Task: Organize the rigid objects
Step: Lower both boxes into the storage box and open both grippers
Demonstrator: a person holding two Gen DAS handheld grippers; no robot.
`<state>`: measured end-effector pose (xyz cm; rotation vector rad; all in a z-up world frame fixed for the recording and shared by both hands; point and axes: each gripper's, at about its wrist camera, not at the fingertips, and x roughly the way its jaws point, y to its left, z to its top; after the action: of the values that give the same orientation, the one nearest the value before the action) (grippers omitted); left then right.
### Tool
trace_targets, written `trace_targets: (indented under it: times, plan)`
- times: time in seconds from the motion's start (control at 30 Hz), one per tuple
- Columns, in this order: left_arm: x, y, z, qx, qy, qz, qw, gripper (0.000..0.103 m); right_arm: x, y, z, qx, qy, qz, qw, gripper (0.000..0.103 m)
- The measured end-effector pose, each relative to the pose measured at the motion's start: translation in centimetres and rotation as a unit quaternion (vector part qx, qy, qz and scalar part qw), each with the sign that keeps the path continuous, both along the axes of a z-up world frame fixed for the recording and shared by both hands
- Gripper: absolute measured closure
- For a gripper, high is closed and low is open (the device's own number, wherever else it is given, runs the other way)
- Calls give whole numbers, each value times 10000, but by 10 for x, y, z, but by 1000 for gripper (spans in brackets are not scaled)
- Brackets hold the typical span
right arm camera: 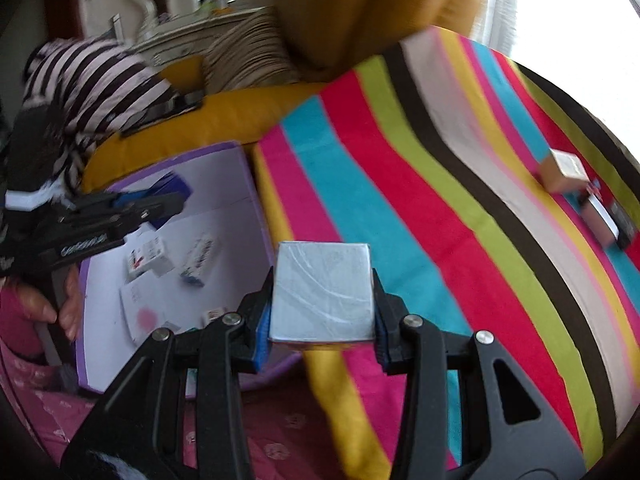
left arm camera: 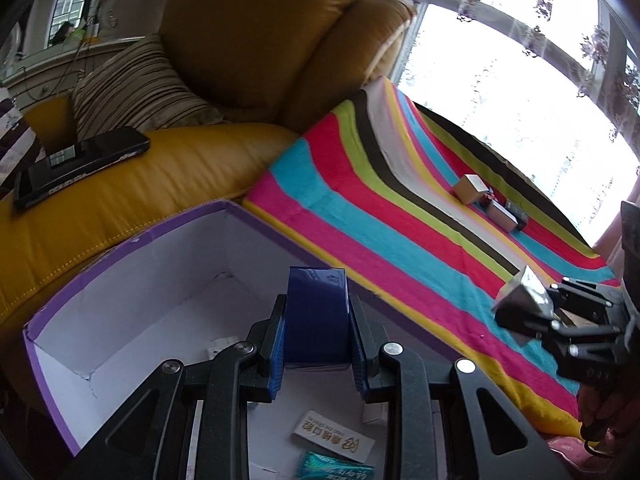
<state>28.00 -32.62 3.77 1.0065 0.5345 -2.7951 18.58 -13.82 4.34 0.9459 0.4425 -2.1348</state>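
Left gripper clamped on blue box above purple bin, right gripper tilted down, gripping silver box.

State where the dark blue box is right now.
The dark blue box is clamped in the left tool, held above the open purple-edged storage box beside the striped blanket.

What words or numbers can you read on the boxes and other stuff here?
White packet in the purple box: gold Chinese characters with a small line of letters above, too small to read.
Teal packet: pale characters, cut off and blurred.
Left claw: white lettering on its side, blurred.
Small boxes inside the purple box: print blurred.
Blue box and silver box: no text I can read.
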Motion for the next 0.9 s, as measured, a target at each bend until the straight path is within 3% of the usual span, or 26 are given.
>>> trace_targets:
  times: [0.27,0.4,0.77,0.8,0.9]
  plan:
    - [6,-15,-12,215,-128,239,9994,75,23,-37,-26,345,-214,679,9969,59]
    - [8,-20,-12,74,-310,411,9986,75,35,-54,-37,536,-238,990,9934,59]
    - [15,-31,-19,98,-553,696,9960,73,48,-77,-43,666,-182,1395,9878,59]
    - [16,-31,-19,113,-545,718,9959,72,49,-77,-43,644,-177,1404,9878,59]
    - [17,-33,-16,194,-474,833,9952,51,48,-76,-41,595,-160,1367,9887,58]
